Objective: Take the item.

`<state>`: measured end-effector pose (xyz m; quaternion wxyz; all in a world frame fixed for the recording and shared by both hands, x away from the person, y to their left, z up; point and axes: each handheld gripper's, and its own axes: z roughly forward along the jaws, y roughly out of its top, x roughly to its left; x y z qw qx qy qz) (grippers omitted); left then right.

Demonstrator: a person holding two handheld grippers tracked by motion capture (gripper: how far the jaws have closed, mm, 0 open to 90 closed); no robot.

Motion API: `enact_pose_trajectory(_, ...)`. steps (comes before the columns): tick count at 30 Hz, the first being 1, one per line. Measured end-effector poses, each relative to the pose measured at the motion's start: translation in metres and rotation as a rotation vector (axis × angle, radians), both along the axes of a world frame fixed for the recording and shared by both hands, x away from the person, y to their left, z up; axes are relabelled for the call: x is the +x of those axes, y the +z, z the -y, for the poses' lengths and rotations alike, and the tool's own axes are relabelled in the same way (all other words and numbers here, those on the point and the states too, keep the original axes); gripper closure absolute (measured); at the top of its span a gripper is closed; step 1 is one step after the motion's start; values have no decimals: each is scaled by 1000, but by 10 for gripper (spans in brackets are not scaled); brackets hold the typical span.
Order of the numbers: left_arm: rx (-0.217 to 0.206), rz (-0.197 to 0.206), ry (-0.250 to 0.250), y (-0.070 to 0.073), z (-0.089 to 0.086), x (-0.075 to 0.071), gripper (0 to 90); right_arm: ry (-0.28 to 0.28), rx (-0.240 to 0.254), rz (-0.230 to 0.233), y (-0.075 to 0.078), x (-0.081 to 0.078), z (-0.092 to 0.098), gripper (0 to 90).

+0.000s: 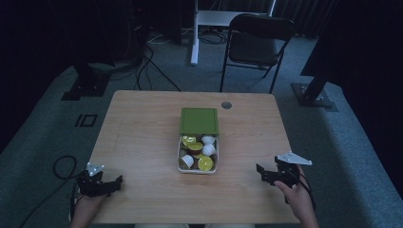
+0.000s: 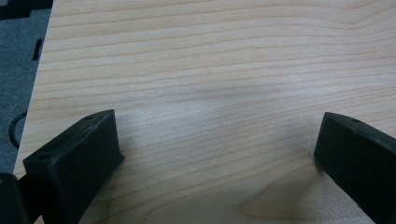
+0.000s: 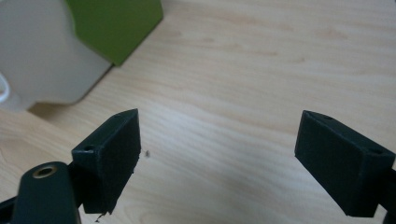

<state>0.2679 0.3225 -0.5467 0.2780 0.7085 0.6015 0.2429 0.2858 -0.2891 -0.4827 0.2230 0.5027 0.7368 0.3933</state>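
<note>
Table (image 1: 142,137) first: pale wood, I'm working from the near edge. Box (image 1: 198,153) sits mid-table, white tub with a green lid (image 1: 199,120) lying just past it and touching its far end. Box plus lid run long axis away from me, near-to-far. Inside the box: capsules (image 1: 205,163), some yellow-green topped, some white, loosely piled; exact count I can't tell.

Left gripper (image 1: 110,185) rests at the near left corner, jaws spread wide with nothing between them, bare wood under them in the left gripper view (image 2: 215,140). It points roughly right, toward the box, but stays well apart from it.

Right gripper (image 1: 262,172) is at the near right, jaws also spread and empty (image 3: 215,154). In the right gripper view the box wall (image 3: 42,56) and a corner of the lid (image 3: 116,25) sit up-left of the jaws, so the box lies ahead and off to that side, not centred.

Key relation, my read: box is between the two grippers, forward and inward from both. Right looks a bit nearer than left and already faces it. A capsule pick probably goes to the right one, swinging inward and coming down over the box's near end.
</note>
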Motion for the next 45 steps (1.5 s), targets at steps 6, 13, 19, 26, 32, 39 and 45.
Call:
enact_pose_trajectory(6, 0, 0, 0, 0, 0, 0, 5, 33, 5, 40, 15, 4, -10, 140)
enact_pose_trajectory(13, 0, 0, 0, 0, 0, 0, 5, 67, 15, 68, 31, 8, -24, 143)
enact_pose_trajectory(19, -1, 0, 0, 0, 0, 0, 5, 101, 28, 101, 47, 10, -37, 149)
enact_pose_trajectory(26, -1, 0, 0, 0, 0, 0, 5, 155, 42, 132, 62, 13, -56, 164)
enact_pose_trajectory(32, -1, 0, 0, 0, 0, 0, 5, 203, 53, 142, 67, 17, -73, 164)
enact_pose_trajectory(39, -2, 1, 1, 0, 0, 0, 5, 257, 61, 143, 68, 18, -95, 164)
enact_pose_trajectory(45, -2, 1, 1, 0, 0, 0, 5, 306, 66, 142, 67, 19, -111, 163)
